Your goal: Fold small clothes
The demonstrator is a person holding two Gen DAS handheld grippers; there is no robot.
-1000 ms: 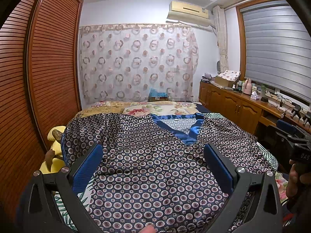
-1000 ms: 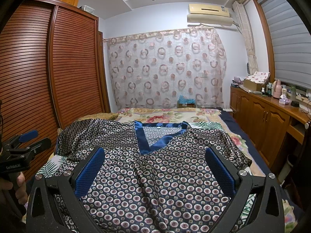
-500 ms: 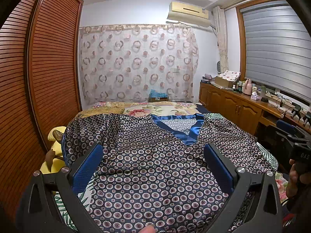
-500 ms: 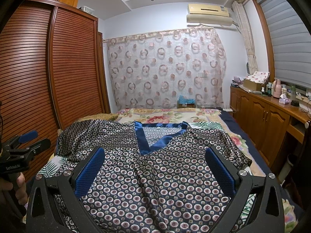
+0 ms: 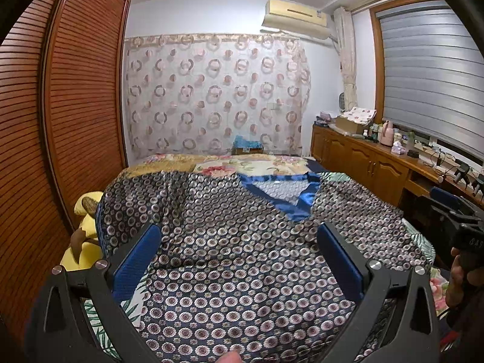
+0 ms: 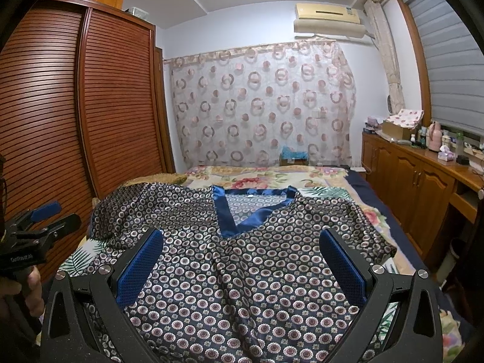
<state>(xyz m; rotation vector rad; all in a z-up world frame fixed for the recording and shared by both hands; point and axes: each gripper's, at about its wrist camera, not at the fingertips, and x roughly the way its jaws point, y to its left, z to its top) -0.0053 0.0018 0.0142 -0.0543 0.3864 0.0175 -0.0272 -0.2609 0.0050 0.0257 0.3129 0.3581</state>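
My left claw (image 5: 239,260) hangs over the near hem, blue pads spread wide, gripping nothing. My right claw (image 6: 242,264) likewise gapes wide and empty, above the shirt's middle. The navy satin short-sleeved shirt with a ring-and-flower print (image 6: 242,272) lies spread flat, front up, on the bed with a floral cover (image 6: 266,178). Its blue satin V-neck trim (image 6: 230,217) points toward me. One sleeve reaches the bed edge by the brown louvred wardrobe (image 6: 90,121); the other sleeve lies toward the wooden cabinet side (image 6: 417,181). Fabric is wrinkled down the centre.

In the left wrist view, a yellow plush toy (image 5: 86,211) sits between bed and wardrobe. My right hand (image 5: 459,275) holding its claw handle shows at the frame edge. In the right wrist view, my left hand (image 6: 21,290) shows low at the edge, well apart from the shirt.
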